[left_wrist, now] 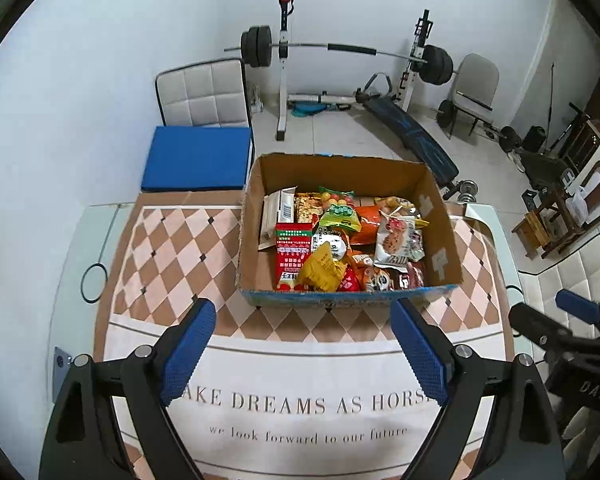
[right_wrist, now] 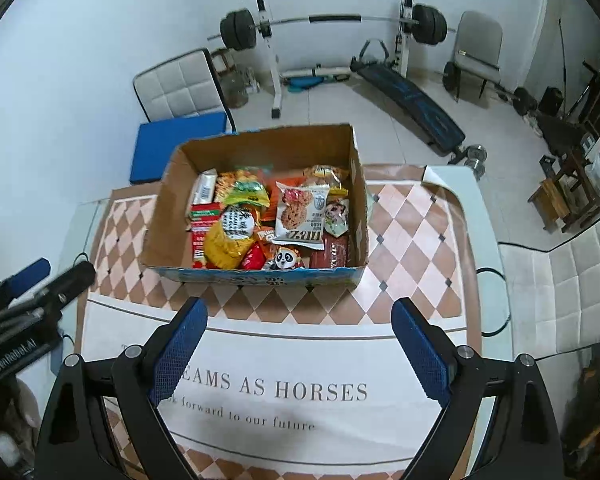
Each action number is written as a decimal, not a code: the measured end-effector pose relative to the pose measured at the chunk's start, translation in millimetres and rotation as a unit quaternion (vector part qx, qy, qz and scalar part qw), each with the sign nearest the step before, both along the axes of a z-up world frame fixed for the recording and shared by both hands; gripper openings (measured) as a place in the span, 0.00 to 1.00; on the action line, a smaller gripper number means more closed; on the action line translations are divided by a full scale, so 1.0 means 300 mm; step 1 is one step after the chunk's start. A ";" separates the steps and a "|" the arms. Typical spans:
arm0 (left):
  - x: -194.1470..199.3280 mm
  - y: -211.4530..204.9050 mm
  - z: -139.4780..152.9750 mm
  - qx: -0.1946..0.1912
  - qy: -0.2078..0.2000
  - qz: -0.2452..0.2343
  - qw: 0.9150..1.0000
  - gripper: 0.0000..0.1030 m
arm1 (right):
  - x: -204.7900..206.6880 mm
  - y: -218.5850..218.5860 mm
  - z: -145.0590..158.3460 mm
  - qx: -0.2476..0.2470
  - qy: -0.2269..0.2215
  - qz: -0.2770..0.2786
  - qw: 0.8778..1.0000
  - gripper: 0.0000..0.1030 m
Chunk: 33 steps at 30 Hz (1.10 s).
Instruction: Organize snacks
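Left wrist view: left gripper [left_wrist: 304,312] is held spread, empty.
Right gripper [right_wrist: 299,310]: likewise spread, empty.
Snacks: piled in cardboard box [left_wrist: 440,216], frame centre.
Advice: the topmost cookie packet [right_wrist: 300,210] is best pinched by one edge.

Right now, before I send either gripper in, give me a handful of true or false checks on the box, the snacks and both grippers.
1. Both grippers are open and empty. True: the left gripper and the right gripper hold nothing, jaws spread wide.
2. The cardboard box is closed with a lid. False: it is open at the top, snacks showing inside.
3. A cookie packet lies on top of the pile in the box. True.
4. The snacks are scattered over the tablecloth. False: all visible snacks are in the box.
5. The yellow packet sits near the box's front wall. True.
6. The left gripper is touching the box. False: it is short of the box, over the cloth.
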<state>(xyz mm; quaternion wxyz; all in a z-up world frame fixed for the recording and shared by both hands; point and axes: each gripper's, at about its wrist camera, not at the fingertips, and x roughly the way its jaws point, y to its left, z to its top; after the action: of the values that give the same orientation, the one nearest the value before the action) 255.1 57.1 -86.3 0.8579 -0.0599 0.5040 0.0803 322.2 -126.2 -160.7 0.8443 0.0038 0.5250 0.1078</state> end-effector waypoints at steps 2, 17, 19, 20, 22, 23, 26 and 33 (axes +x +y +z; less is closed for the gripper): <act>-0.055 -0.024 0.039 0.007 -0.012 -0.004 1.000 0.87 | -0.059 -0.008 0.047 0.004 -0.013 0.000 1.000 0.93; -0.267 -0.076 0.184 0.005 -0.043 -0.002 0.999 0.87 | -0.368 -0.043 0.274 0.006 -0.065 0.010 0.998 0.93; -0.285 -0.071 0.201 0.002 -0.050 0.002 0.999 0.87 | -0.393 -0.047 0.298 0.007 -0.072 0.009 0.997 0.93; -0.293 -0.070 0.214 0.005 -0.055 0.005 0.998 0.87 | -0.404 -0.049 0.309 0.005 -0.076 0.009 0.997 0.93; -0.309 -0.067 0.234 0.008 -0.063 0.008 0.998 0.87 | -0.421 -0.055 0.328 0.004 -0.081 0.006 0.997 0.93; -0.315 -0.066 0.244 0.008 -0.068 0.010 0.998 0.87 | -0.424 -0.056 0.333 0.004 -0.082 0.006 0.997 0.93; -0.330 -0.062 0.264 0.005 -0.076 0.013 0.997 0.87 | -0.437 -0.062 0.351 0.006 -0.085 0.003 0.996 0.93; -0.324 -0.057 0.262 0.018 -0.087 0.020 0.996 0.87 | -0.431 -0.056 0.368 0.000 -0.104 -0.001 0.995 0.93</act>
<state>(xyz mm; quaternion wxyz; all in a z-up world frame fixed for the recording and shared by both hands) 157.8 40.0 -7.8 0.8975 -0.0613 0.4250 0.1006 192.8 -143.1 -50.3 0.8944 -0.0070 0.4341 0.1073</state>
